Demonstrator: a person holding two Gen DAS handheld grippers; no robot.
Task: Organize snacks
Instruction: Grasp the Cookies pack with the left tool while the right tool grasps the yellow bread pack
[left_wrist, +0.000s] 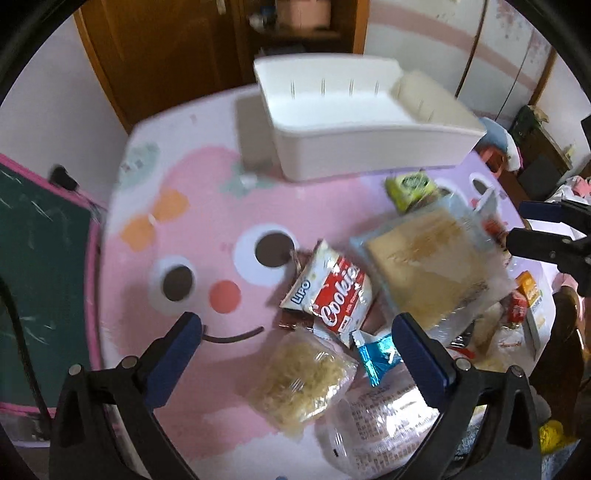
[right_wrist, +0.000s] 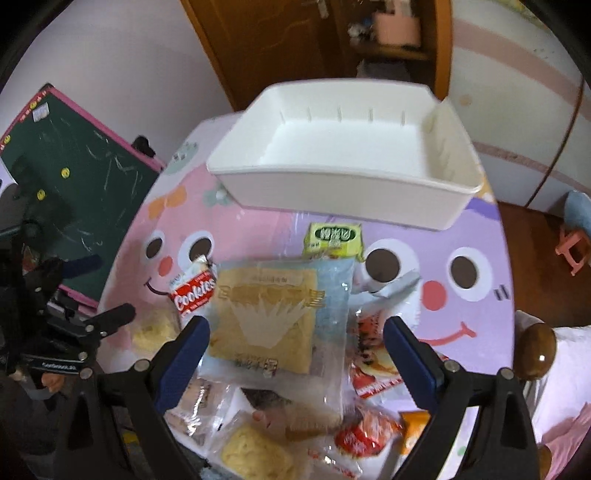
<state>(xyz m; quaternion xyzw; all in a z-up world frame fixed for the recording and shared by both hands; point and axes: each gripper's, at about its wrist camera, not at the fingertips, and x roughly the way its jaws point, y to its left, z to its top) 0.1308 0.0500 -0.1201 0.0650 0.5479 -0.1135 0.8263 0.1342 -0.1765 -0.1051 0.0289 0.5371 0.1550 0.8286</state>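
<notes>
A pile of wrapped snacks lies on a pink and purple cartoon table (left_wrist: 177, 236) (right_wrist: 480, 317). A white bin (left_wrist: 354, 122) (right_wrist: 347, 155) stands empty at the far side. My left gripper (left_wrist: 295, 339) is open above a red Cookies pack (left_wrist: 332, 291) (right_wrist: 194, 291) and a clear bag of yellow noodles (left_wrist: 306, 380). My right gripper (right_wrist: 295, 332) is open over a large clear pack of pale bread (right_wrist: 273, 310) (left_wrist: 424, 266). It also shows in the left wrist view (left_wrist: 532, 232). A small green pack (right_wrist: 332, 236) (left_wrist: 406, 184) lies near the bin.
A green chalkboard with a pink frame (right_wrist: 74, 162) (left_wrist: 40, 258) stands left of the table. A wooden door (right_wrist: 280, 40) is behind the bin. More wrapped snacks (right_wrist: 369, 432) crowd the near table edge. A pink stool (right_wrist: 576, 247) stands on the floor at right.
</notes>
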